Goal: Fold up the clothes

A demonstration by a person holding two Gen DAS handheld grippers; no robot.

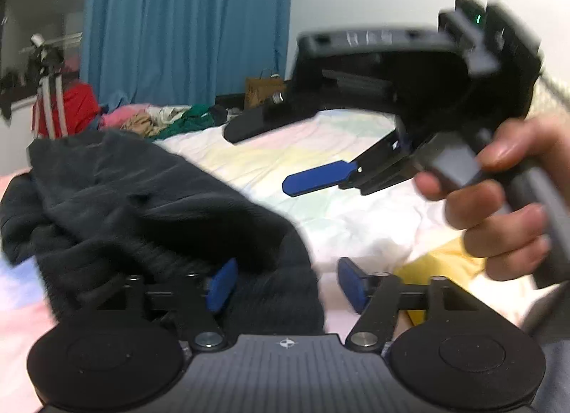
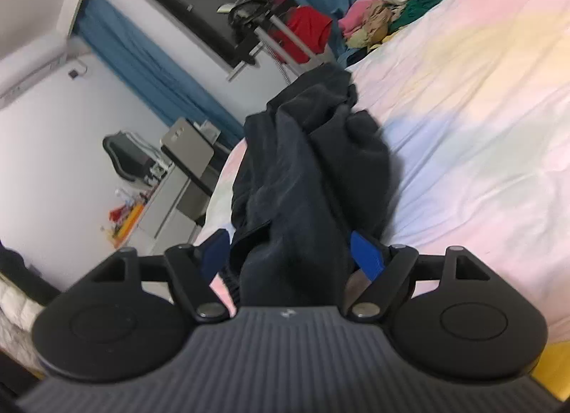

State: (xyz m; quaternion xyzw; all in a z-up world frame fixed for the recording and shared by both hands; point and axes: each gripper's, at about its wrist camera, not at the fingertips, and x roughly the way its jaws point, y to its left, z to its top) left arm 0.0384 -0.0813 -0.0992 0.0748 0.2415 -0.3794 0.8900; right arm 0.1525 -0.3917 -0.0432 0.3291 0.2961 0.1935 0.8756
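Observation:
A dark navy garment (image 1: 142,206) lies bunched on the pastel bed sheet (image 1: 320,163). My left gripper (image 1: 285,284) is open, its blue pads wide apart, with the garment's ribbed hem lying between them near the left pad (image 1: 222,284). My right gripper (image 1: 285,160) shows in the left wrist view, held in a hand, its fingers spread and empty above the sheet. In the right wrist view the garment (image 2: 310,170) stretches away from my right gripper (image 2: 290,256), whose blue pads stand apart on either side of the cloth.
A pile of pink, tan and green clothes (image 1: 153,120) lies at the far edge of the bed. A red garment on a rack (image 1: 67,110) and blue curtains (image 1: 185,21) stand behind. A yellow cloth (image 1: 438,267) lies near me. A desk and chair (image 2: 171,163) stand beside the bed.

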